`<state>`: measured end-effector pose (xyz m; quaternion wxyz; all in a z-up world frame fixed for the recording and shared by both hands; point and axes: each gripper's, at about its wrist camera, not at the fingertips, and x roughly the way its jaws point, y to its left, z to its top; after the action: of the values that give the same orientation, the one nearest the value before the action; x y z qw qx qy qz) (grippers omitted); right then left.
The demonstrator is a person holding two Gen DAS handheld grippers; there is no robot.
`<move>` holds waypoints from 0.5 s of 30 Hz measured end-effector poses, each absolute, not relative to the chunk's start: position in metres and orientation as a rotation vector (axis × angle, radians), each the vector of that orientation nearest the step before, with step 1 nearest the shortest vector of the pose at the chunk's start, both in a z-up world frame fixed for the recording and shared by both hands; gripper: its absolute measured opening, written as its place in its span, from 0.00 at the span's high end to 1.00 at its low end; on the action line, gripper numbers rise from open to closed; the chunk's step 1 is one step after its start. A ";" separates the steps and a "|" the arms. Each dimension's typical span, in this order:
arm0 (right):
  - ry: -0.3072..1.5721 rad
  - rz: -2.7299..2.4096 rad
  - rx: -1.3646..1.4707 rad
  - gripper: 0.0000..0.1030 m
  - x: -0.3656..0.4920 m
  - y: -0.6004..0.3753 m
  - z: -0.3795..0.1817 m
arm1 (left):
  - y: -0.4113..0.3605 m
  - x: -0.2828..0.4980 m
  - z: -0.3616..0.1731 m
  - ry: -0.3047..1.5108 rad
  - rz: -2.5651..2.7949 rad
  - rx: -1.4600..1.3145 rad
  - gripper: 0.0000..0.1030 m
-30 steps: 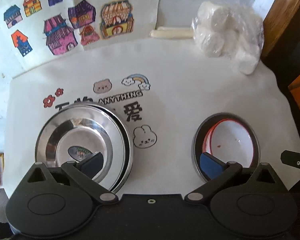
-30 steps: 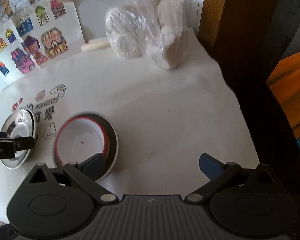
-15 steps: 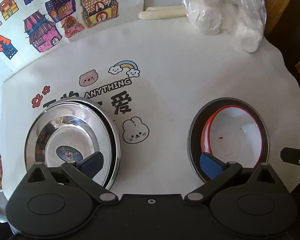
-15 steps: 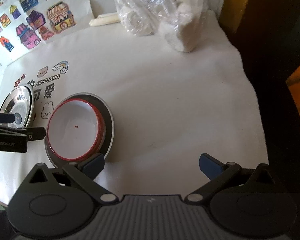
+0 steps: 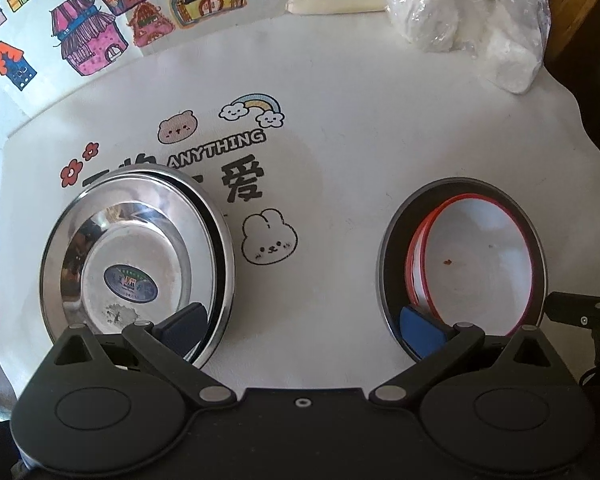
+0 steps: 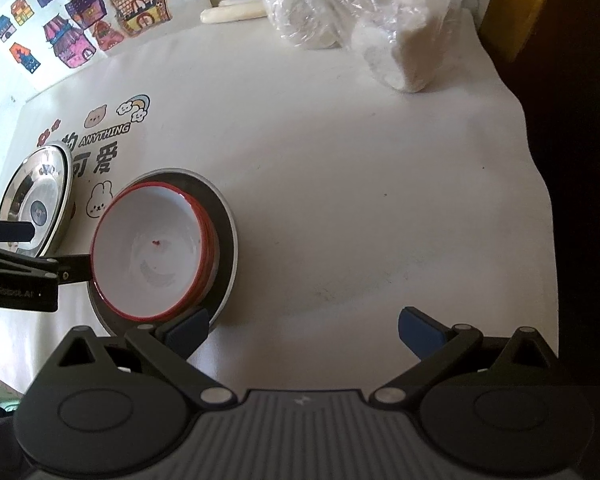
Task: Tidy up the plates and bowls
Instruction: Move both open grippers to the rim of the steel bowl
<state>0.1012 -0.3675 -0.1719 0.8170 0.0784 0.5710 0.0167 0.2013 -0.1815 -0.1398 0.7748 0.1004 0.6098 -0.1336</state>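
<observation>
From the left wrist view, the left gripper (image 5: 302,326) is held wide open over the table (image 5: 340,152), grasping nothing. One of its fingers (image 5: 186,326) is seen over the steel plates (image 5: 136,256), the other over the rim of the white bowl with a red rim (image 5: 476,256) inside a steel bowl (image 5: 394,248). A careless push could make the stacks slide. From the right wrist view, the right gripper (image 6: 302,326) is also open and empty; the white bowl (image 6: 152,248) could be tipped if bumped by both grippers.
</observation>
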 end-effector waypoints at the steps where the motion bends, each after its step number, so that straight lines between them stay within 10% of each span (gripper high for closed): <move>1: 1.220 0.038 0.165 0.00 0.102 -0.367 -0.173 | -0.182 0.201 -0.140 1.324 -0.288 0.220 0.01; 15: 1.233 0.089 0.126 0.00 0.115 -0.364 -0.179 | -0.191 0.206 -0.151 1.377 -0.268 0.223 0.01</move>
<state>0.1155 -0.3642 -0.1786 0.8131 0.0589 0.5776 0.0417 0.2056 -0.1912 -0.1508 0.7582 0.1023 0.6321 -0.1231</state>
